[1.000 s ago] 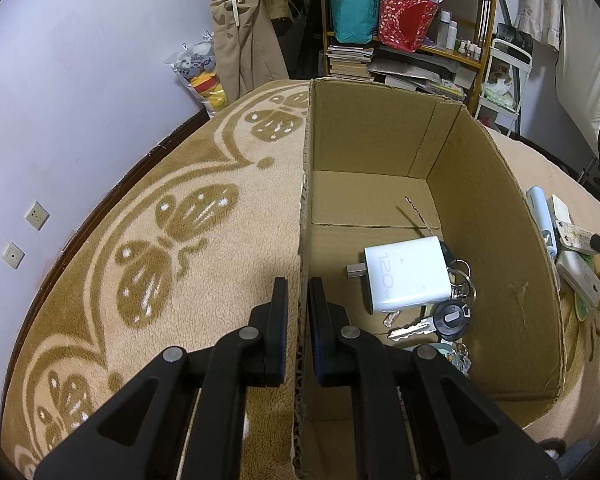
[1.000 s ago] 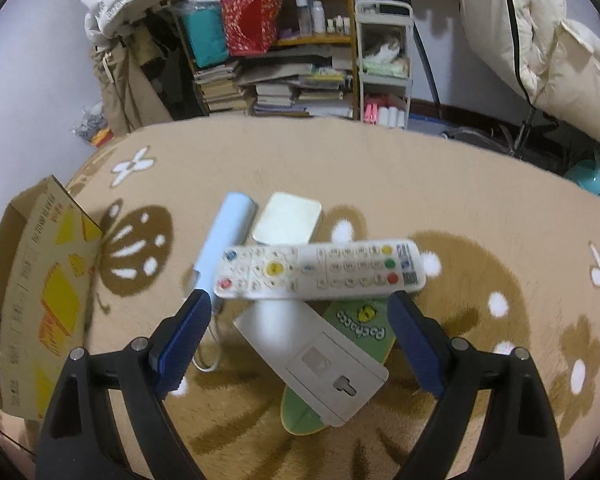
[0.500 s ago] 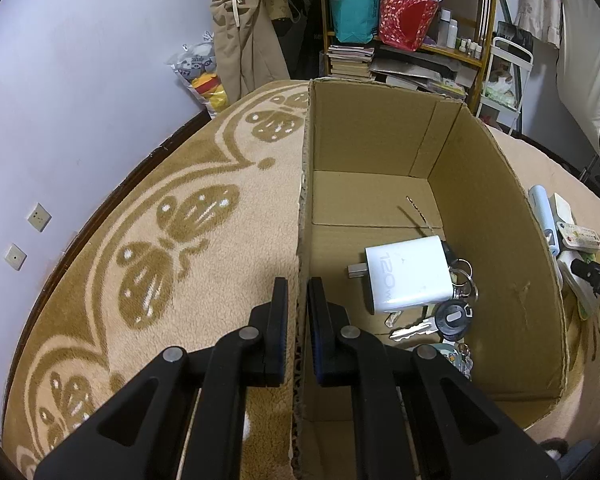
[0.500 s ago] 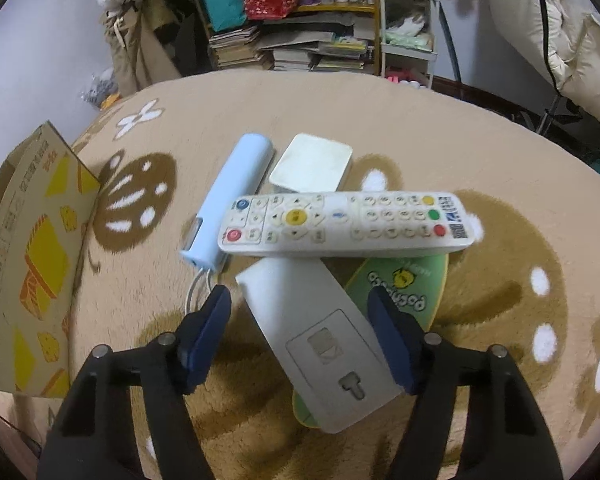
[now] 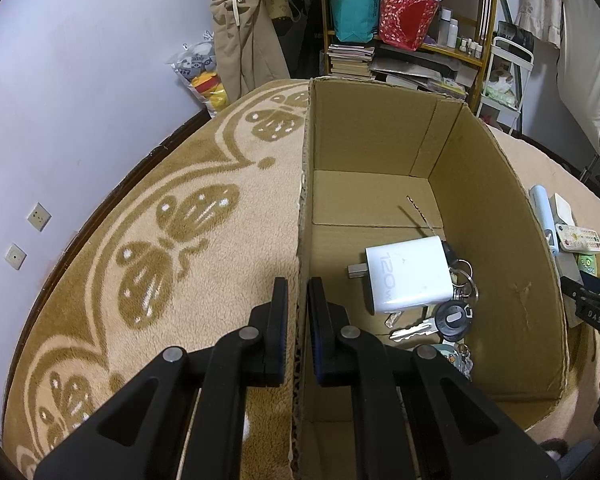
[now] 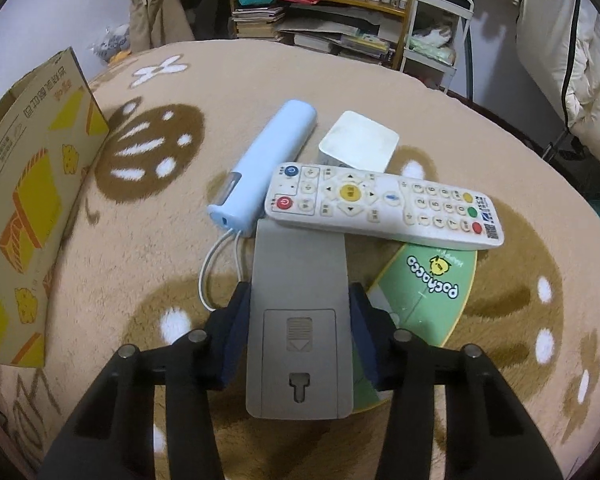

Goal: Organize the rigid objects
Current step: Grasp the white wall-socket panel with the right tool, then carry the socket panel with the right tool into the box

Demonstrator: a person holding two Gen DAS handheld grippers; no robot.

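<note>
My left gripper (image 5: 298, 312) is shut on the near left wall of the open cardboard box (image 5: 500, 216). Inside the box lie a white charger (image 5: 408, 274) and a bunch of keys (image 5: 448, 320). My right gripper (image 6: 298, 336) has its jaws against both sides of a grey face-down remote (image 6: 300, 320) lying on the carpet. A white remote (image 6: 384, 204) rests across the grey one's far end. A light blue device (image 6: 264, 168), a white square box (image 6: 358, 146) and a green round disc (image 6: 428, 292) lie around them.
The box's outer wall (image 6: 32, 200) stands at the left of the right wrist view. A cluttered shelf (image 5: 404, 28) and a white rack (image 6: 436, 36) stand beyond the beige patterned carpet (image 5: 160, 240). A wall (image 5: 80, 80) runs along the left.
My right gripper has moved forward and down and narrowed its jaws from wide open onto the grey remote. My left gripper and the box have not moved.
</note>
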